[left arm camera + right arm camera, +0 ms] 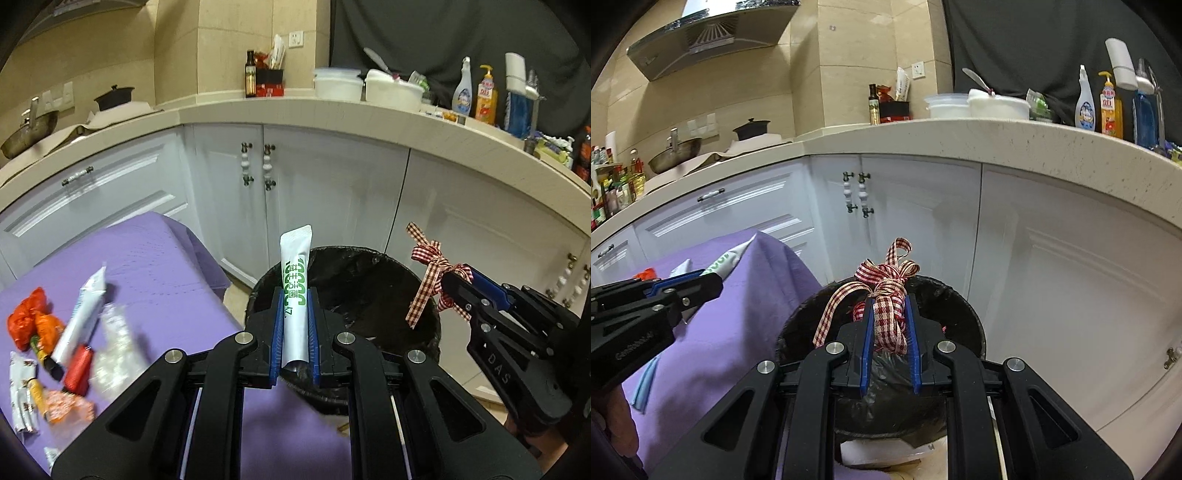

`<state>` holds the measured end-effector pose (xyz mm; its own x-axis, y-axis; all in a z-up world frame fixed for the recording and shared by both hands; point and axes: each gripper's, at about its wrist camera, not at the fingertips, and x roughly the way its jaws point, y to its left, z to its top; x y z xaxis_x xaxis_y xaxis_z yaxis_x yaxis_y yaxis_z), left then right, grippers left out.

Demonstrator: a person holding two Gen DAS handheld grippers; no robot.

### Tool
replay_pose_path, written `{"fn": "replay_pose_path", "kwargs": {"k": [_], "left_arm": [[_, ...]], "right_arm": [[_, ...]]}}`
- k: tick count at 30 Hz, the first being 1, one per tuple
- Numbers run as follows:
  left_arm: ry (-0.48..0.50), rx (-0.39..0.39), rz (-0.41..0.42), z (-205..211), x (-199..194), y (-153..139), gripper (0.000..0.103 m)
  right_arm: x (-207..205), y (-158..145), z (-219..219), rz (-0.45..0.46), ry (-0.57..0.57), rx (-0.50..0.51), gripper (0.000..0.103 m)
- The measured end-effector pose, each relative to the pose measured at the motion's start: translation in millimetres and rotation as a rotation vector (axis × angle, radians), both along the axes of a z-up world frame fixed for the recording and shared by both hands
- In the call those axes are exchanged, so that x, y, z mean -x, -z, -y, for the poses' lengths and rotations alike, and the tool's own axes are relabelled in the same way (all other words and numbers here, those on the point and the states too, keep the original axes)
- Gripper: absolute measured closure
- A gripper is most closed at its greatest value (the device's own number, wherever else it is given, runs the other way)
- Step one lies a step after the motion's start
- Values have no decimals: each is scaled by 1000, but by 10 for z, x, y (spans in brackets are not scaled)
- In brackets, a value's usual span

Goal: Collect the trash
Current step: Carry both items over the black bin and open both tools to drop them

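My left gripper (294,295) is shut on a white sachet with green print (294,280), held upright at the near left rim of the black-lined trash bin (369,280). My right gripper (889,306) is shut on a red-and-white checked ribbon bow (886,288) and holds it over the bin's opening (960,314). The right gripper also shows in the left wrist view (456,282) with the bow (428,273) hanging from it. The left gripper shows at the left of the right wrist view (713,280), the sachet (729,260) sticking out.
A purple-covered table (159,266) stands left of the bin with several pieces of trash: a white tube (79,317), orange-red wrappers (26,321), a red spool (77,369), clear plastic (114,347). White cabinets (332,184) and a cluttered countertop (295,107) lie behind.
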<state>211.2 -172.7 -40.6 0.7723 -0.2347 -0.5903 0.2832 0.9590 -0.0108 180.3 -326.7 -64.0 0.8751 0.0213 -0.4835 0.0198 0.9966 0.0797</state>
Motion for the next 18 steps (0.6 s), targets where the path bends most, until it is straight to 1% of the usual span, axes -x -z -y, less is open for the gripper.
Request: {"fn": "replay_pose_path", "kwargs": {"k": [5,6,7,8,9,10,12,18], "left_arm": [[-20,-33,-34,128,-220,132,87],[-26,-35,-44,139,-260,170,87],[-34,-37,-54,151,-303,214,85],[-36,-40,-63,157,-335,237,84],[-41,-40,-75,158,-360,269,77],[-45,-40,-84,154,-379,287,66],[-52,-34,-83,130,-370,288,54],[-62,-19,-69,6,-261,164,53]], "right_arm": [[-214,175,66,-35,5,-12,85],[-255,193,84,-40,9,-17,80],[-278,221,97,-44,12,-20,73],[-309,253,108,-49,17,-23,69],[-323,275,115,-52,23,-23,63],[-333,288,118,-54,27,-22,59],[-340,300,125,-59,34,-25,58],[-233,198,78,-50,39,-27,56]]}}
